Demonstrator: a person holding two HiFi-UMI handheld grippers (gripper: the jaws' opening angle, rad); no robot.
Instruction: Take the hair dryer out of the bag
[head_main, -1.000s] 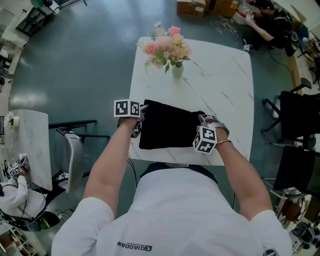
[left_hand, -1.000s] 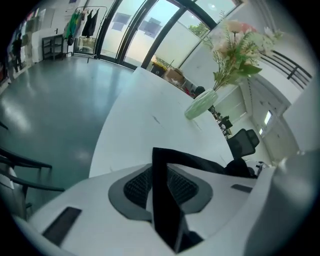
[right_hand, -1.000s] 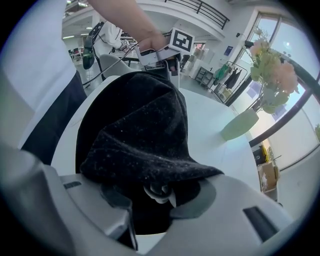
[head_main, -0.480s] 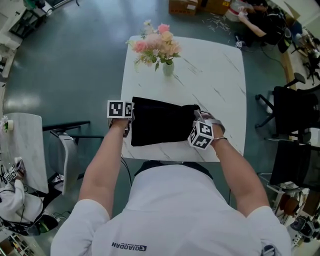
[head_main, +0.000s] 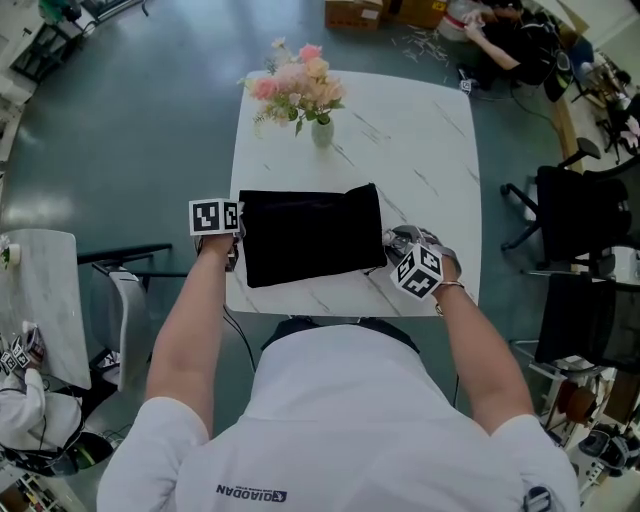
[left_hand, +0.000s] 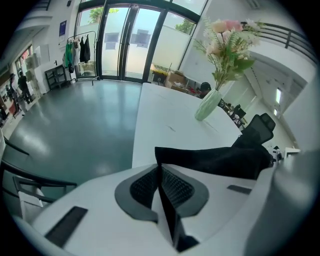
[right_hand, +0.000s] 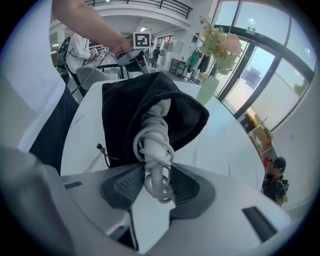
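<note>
A black cloth bag (head_main: 310, 235) lies flat on the white marble table (head_main: 420, 160). At its left edge is my left gripper (head_main: 235, 250). In the left gripper view that gripper (left_hand: 161, 175) has just closed its jaws, and they are shut on a corner of the bag (left_hand: 215, 160). Just right of the bag's mouth is my right gripper (head_main: 393, 245). In the right gripper view it (right_hand: 157, 187) is shut on the hair dryer's white, cord-wrapped handle (right_hand: 152, 135), which sticks out of the bag's open mouth (right_hand: 125, 115). The rest of the dryer is hidden inside.
A pale green vase of pink flowers (head_main: 321, 132) stands at the table's far side. A black office chair (head_main: 575, 215) is to the right of the table and a white chair (head_main: 130, 300) to the left. Boxes and a seated person are at the far right.
My right gripper has drawn away to the right, off the bag's right end. The bag now lies stretched flatter. My left gripper has stayed at the bag's left edge.
</note>
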